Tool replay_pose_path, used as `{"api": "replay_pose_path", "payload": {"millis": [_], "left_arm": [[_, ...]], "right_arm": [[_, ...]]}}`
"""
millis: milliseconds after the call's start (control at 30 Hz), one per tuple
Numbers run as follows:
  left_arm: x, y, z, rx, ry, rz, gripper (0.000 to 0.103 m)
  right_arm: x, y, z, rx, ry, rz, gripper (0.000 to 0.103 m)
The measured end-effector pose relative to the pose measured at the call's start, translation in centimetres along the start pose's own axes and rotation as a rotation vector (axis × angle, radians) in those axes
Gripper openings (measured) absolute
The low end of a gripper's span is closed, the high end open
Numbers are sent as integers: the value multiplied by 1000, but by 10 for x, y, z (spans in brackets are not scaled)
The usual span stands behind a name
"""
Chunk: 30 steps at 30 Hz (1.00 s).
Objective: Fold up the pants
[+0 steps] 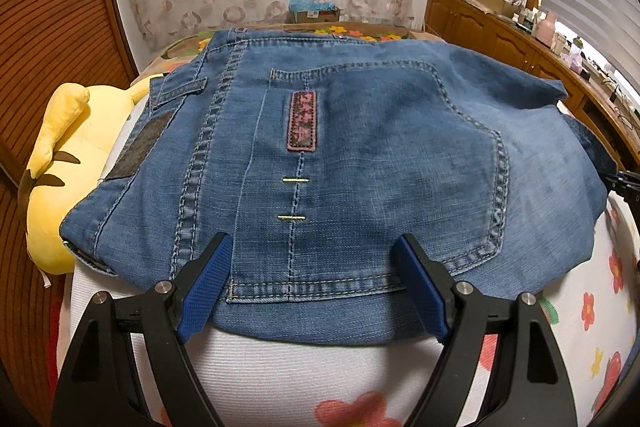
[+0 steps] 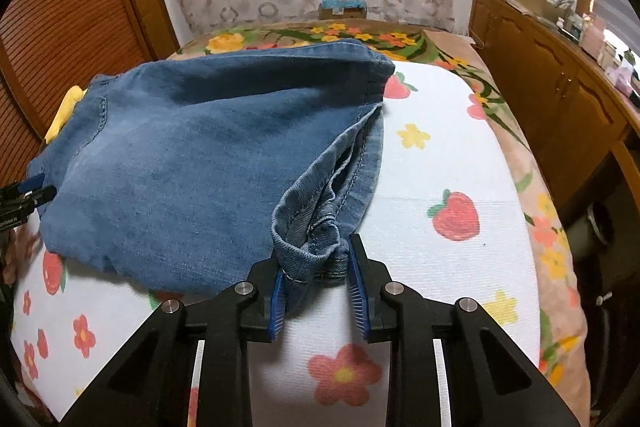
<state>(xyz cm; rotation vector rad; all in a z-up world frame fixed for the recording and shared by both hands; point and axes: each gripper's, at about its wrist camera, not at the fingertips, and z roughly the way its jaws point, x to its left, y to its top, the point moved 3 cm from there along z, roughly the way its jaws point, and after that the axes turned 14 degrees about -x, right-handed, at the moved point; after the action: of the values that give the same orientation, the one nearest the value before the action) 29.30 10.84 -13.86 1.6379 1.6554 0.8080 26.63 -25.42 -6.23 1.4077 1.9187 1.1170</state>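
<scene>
Folded blue denim pants [image 1: 360,147] lie on the flowered bed cover [image 1: 320,367], back pocket and pink label facing up. My left gripper [image 1: 313,239] stands open, its blue pads either side of the pocket's near edge and pressing on nothing. In the right wrist view the pants [image 2: 192,167] stretch away to the left, and their bunched hem [image 2: 304,239] sits squeezed between the blue pads of my right gripper [image 2: 316,255], just above the cover. The left gripper's tip [image 2: 24,195] shows at the pants' far left edge.
A yellow plush toy [image 1: 60,163] lies against the pants' left side. A wooden cabinet [image 2: 560,99] with clutter on top runs along the right of the bed. A slatted wooden door [image 1: 48,27] stands on the left, and a cardboard box [image 1: 316,13] beyond the bed.
</scene>
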Motion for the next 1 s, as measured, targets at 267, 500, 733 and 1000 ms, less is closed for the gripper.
{"api": "replay_pose_path", "payload": {"millis": [267,500,733,1000], "left_arm": [[39,17,-38,-81,40,-65,79],[109,16,-38,-61,172,-174,66],[130,3,-25,-9,224,-245,66],[125,3,-19,-6,204,-250,46]], "right_arm": [[1,-4,-1,-19,-5,-22,28],[3,-3,-5,-23,-7,-31,28],[3,-3,-6,-23,-6,-37,28],[2,-3,-7,-23,-3,-39,28]]}}
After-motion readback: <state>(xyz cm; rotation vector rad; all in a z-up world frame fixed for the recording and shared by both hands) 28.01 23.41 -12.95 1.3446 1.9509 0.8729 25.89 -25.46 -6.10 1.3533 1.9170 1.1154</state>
